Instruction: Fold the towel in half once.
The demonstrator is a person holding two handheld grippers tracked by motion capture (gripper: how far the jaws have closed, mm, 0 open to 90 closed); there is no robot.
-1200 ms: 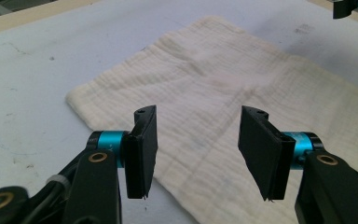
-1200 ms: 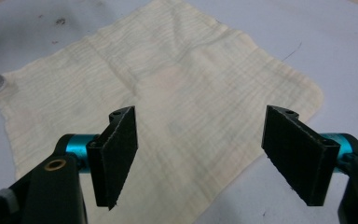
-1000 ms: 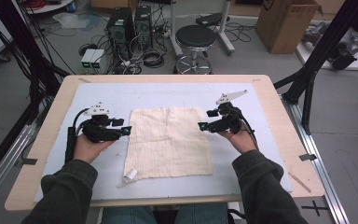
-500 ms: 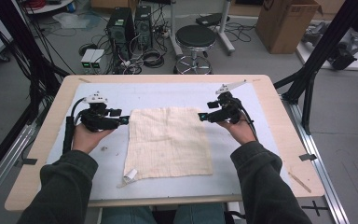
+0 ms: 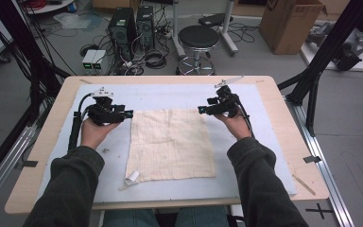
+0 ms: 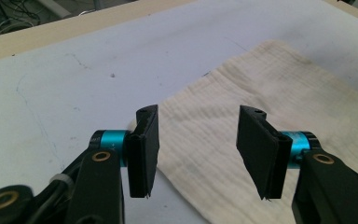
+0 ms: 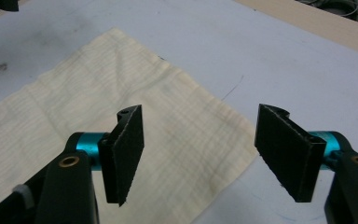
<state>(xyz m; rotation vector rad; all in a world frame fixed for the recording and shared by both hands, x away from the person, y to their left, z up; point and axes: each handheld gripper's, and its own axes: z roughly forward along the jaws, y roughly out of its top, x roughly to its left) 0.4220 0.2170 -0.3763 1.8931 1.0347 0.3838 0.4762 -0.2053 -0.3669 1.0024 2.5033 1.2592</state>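
A cream square cloth (image 5: 170, 144) lies flat on the pale mat in the middle of the table. My left gripper (image 5: 128, 113) hovers open at the cloth's far left corner, jaws pointing right. In the left gripper view the cloth (image 6: 270, 112) runs under and between the open jaws of the gripper (image 6: 198, 154), its edge by the left pad. My right gripper (image 5: 201, 109) is open at the far right corner, jaws pointing left. In the right gripper view the cloth's corner (image 7: 186, 126) sits between the wide-open jaws of the gripper (image 7: 205, 158). Neither holds anything.
A small white tag (image 5: 132, 177) sticks out at the cloth's near left corner. The pale mat (image 5: 170, 94) covers most of the wooden table (image 5: 288, 142). A stool (image 5: 198, 40), computers and cables stand on the floor beyond the far edge.
Both hands have moved away from me along the cloth's sides, from about its middle to its two far corners. The cloth has not moved.
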